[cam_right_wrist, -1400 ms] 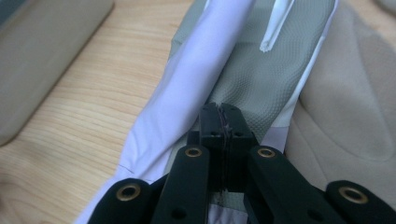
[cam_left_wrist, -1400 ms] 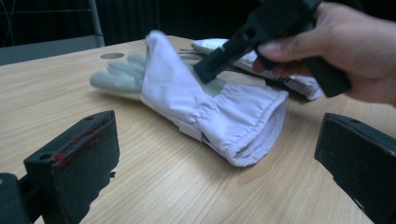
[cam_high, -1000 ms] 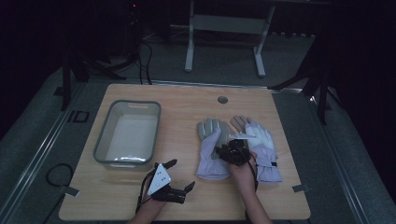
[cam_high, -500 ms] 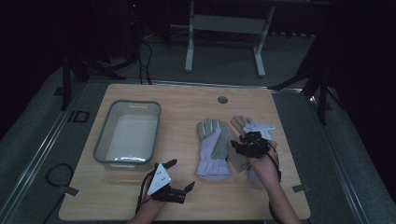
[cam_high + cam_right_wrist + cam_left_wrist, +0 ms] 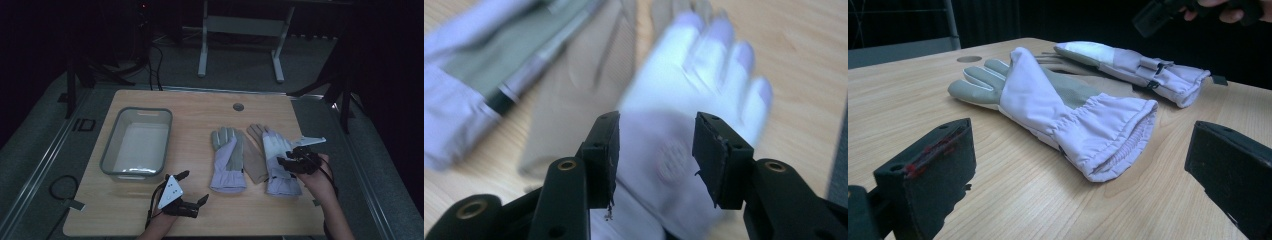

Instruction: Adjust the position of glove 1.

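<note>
**Gloves on table, both tongs open**

Centrally, two pale lilac gloves lie flat on the wooden table (image 5: 150,220), cuffs toward the person. Left glove (image 5: 229,160) shows a grey-green palm and gathered cuff. Right glove (image 5: 278,162) lies just beside it at 3 o'clock, white back up; a tan glove-shaped piece (image 5: 252,157) lies between and partly under them. Round emblem on the right glove's back is blurred in the right gripper view; no writing readable.

Right gripper (image 5: 286,165) hovers over the right glove's wrist area, jaws moderately apart, holding nothing; contact with the fabric cannot be told.

Left gripper (image 5: 192,187) sits near the table's 6 o'clock edge, jaws wide apart, empty, facing the left glove's cuff.

Grey plastic bin (image 5: 111,155) at 9 o'clock. Round grommet hole (image 5: 238,107) at 12 o'clock.
</note>
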